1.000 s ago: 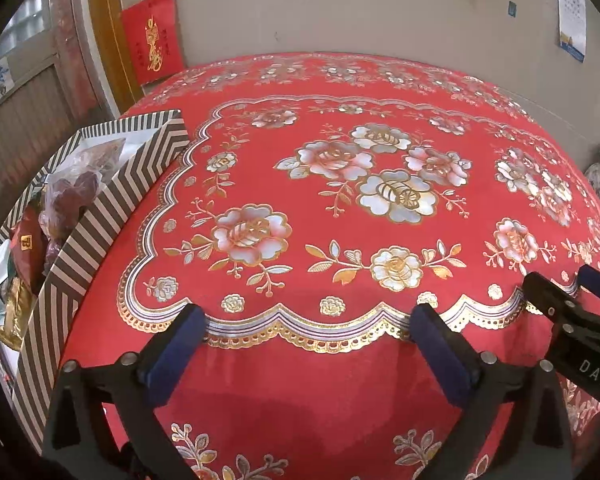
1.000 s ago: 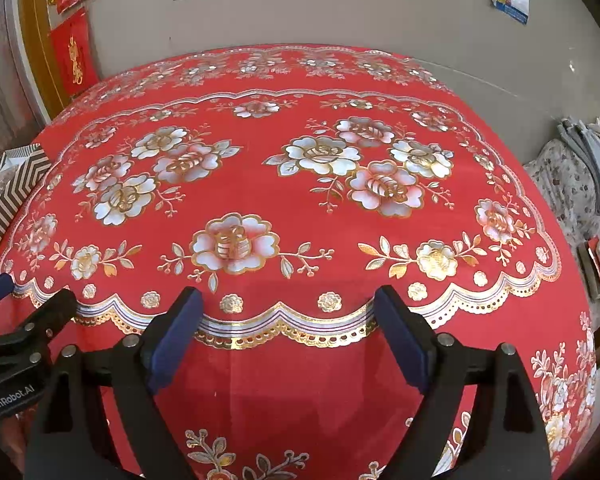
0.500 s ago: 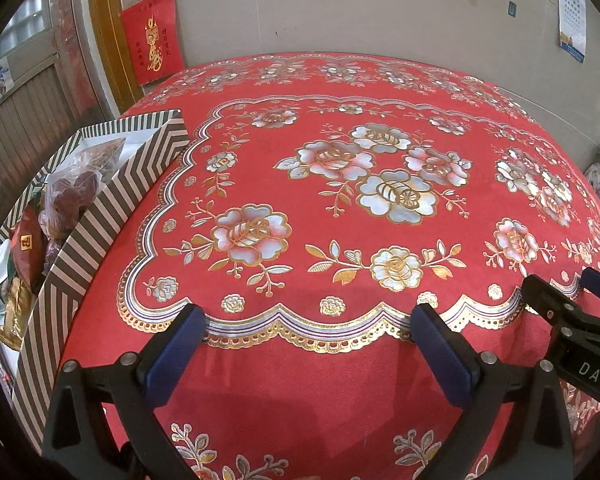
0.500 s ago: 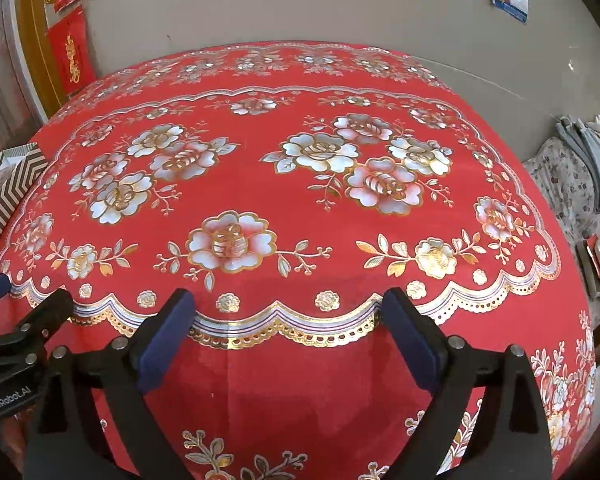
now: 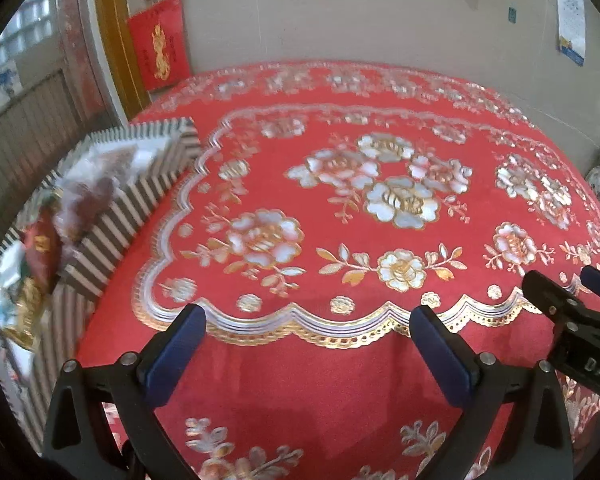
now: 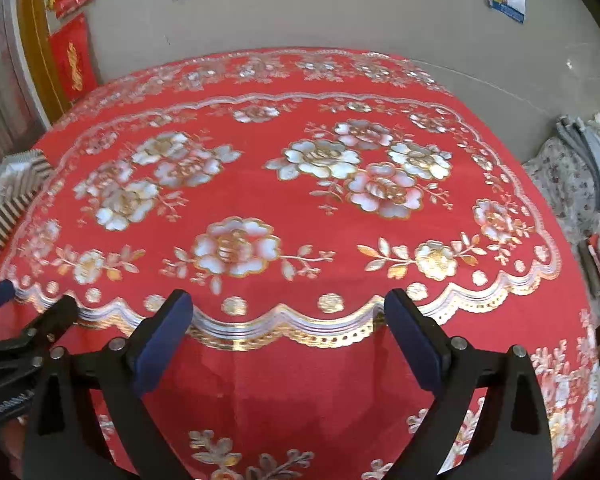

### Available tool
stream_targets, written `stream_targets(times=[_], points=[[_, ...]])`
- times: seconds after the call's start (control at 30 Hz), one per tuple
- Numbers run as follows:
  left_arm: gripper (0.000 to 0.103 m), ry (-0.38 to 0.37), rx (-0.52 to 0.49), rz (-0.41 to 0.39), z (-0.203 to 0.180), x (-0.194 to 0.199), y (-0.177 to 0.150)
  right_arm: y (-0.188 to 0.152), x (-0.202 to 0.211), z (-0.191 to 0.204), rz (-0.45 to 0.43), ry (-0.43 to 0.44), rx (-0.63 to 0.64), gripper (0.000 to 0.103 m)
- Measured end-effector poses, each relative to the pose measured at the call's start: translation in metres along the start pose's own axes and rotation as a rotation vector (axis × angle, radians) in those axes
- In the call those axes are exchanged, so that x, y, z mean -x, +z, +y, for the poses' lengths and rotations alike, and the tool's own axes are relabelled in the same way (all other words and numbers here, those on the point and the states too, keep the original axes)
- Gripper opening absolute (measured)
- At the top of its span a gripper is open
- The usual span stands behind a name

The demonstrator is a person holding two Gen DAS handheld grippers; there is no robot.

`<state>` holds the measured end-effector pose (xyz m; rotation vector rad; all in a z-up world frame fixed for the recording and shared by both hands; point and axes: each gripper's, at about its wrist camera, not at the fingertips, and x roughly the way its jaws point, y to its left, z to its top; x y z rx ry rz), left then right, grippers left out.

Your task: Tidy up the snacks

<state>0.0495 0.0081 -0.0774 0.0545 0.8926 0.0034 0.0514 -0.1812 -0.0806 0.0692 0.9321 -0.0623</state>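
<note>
Here, both tongs are seen spread wide with nothing between their blue pads. The left gripper (image 5: 307, 332) is held above the near scalloped edge of the red flowered tablecloth (image 5: 339, 392), and the right gripper (image 6: 286, 320) is held just beside it, over the same edge; the right one's jaws have just been opening, and only cloth shows between them. No snack lies ahead of either pair.

The snacks (image 5: 40, 240) are found well off to the left of the left gripper, gathered in a striped box (image 5: 112, 236) that sits at the cloth's left edge. The view there is blurred, but a clear bag of dark round pieces, a dark red packet and a gold wrapper can be made out.

These packets are judged to be light, soft and crinkly, with slippery film and contents that could be crushed. A hold on a sealed end or a loose fold is thought safer than a squeeze across the middle.
</note>
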Motion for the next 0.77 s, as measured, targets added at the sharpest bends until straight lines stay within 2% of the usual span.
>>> stream_targets(times=[0.2,0.47,0.53,0.7,0.77], points=[[0.102,0.045,0.005,-0.131,0.029,0.049,0.01,0.008,0.024,0.026,-0.054,0.06,0.032,0.097],[0.102,0.073,0.086,-0.205,0.096,0.096,0.013,0.022,0.066,0.095,-0.172,0.183,0.135,0.097],[0.102,0.096,0.105,-0.225,0.115,0.103,0.009,0.023,0.07,0.113,-0.186,0.22,0.161,0.097],[0.096,0.227,0.152,-0.284,0.154,0.113,-0.004,0.022,0.075,0.164,-0.208,0.276,0.249,0.097],[0.096,0.233,0.172,-0.278,0.165,0.112,-0.007,0.02,0.075,0.176,-0.205,0.292,0.271,0.097]])
